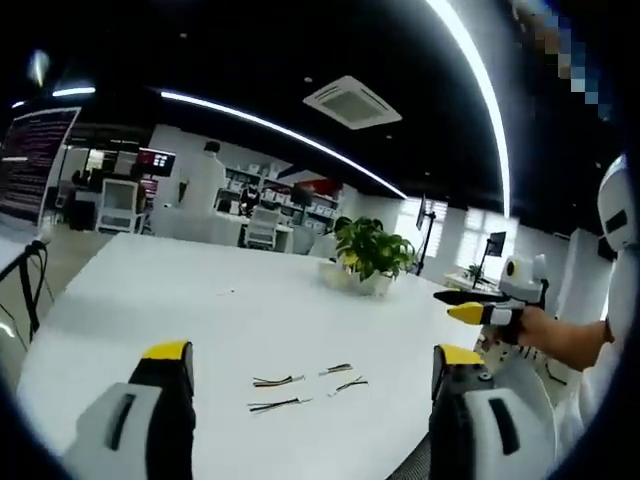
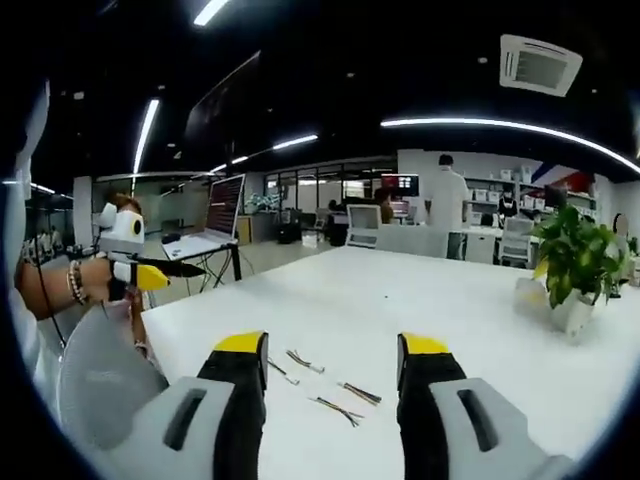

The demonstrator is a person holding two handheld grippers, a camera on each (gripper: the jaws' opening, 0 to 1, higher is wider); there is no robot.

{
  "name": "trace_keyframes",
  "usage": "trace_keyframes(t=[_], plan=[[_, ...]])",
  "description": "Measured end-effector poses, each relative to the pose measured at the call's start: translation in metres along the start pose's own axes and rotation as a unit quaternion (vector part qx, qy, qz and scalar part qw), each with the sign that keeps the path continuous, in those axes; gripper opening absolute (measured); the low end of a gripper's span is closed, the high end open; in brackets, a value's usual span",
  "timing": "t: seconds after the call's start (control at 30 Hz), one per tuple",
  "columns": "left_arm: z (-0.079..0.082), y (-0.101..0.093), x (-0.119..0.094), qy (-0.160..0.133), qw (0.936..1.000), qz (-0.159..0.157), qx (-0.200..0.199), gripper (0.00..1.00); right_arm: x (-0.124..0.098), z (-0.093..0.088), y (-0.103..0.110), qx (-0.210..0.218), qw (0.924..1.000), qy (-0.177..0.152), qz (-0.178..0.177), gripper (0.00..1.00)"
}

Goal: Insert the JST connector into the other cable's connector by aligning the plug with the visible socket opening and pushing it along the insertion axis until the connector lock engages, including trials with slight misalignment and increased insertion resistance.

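— Where are the cables?

— Four short cable pieces [image 1: 300, 389] lie loose on the white table [image 1: 200, 300], near its front edge, close together but apart from each other. In the right gripper view they sit just past the jaw tips [image 2: 320, 385].

— And the grippers?

— The left gripper [image 1: 312, 358] hovers over that edge, jaws spread wide, grasping nothing. The right gripper [image 2: 326, 345] is the same, released and empty.

— Anything else?

— A potted plant [image 1: 370, 255] stands toward the far edge.

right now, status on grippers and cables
Left gripper open, right gripper open, both empty. Four cables loose on white table, unmated. Nothing blocking.
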State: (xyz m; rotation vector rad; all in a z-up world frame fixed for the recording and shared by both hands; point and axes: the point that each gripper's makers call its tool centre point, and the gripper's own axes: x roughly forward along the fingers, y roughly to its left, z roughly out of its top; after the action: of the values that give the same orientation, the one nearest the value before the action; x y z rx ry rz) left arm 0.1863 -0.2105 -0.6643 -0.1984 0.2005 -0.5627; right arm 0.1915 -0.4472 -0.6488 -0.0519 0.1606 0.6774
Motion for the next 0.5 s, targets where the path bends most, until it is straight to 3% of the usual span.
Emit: trace_keyframes(t=[0.5], plan=[[0.026, 0.003, 0.022, -0.023, 0.9979, -0.053, 0.029, 0.95, 0.029, 0.007, -0.013, -0.041, 0.9983, 0.021, 0.036, 0.41]])
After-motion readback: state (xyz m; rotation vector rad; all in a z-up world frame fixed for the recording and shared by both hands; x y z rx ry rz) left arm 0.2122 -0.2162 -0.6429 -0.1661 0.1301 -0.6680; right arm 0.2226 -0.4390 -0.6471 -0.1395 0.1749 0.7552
